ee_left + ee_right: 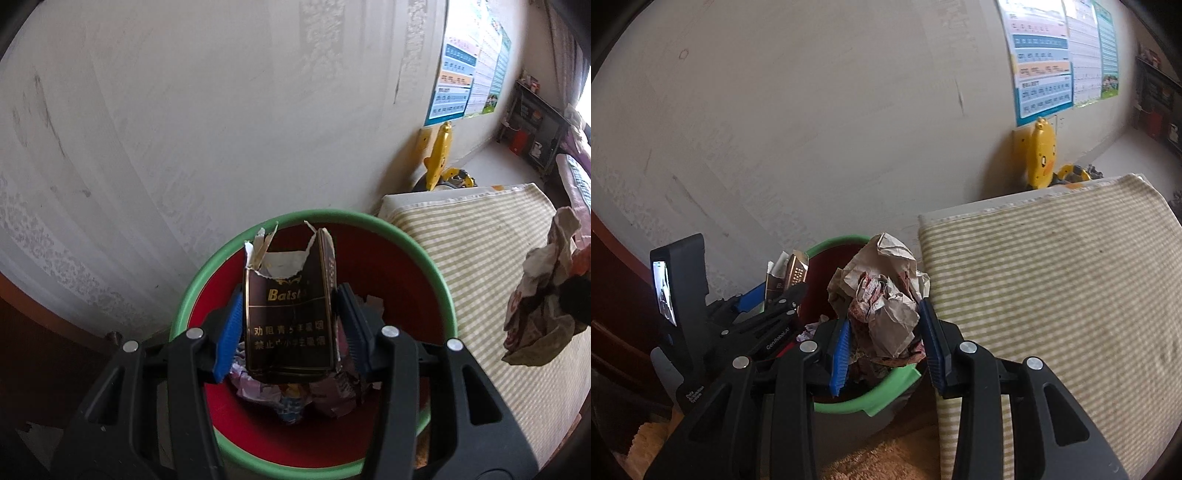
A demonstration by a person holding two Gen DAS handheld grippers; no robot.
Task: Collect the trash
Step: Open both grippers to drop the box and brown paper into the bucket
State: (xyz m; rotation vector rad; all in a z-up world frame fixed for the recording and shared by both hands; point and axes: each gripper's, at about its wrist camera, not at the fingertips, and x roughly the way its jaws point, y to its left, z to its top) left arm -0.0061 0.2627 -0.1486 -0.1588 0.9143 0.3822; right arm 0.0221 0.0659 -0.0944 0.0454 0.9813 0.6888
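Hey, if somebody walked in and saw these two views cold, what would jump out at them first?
Probably the torn dark cigarette pack pinched in the left gripper, right over the green-rimmed red bin, which already has scraps in it. Next, the crumpled paper wad clamped in the right gripper above the same bin's rim, beside the striped cloth.

Green-and-cream striped cloth point(1052, 280) spread over whole top of white table point(417, 201), reaching near edge and hanging over it. Nothing else lying on cloth. Green-rimmed bin point(849, 402) standing on brown floor point(908, 432) just beside table's left edge.
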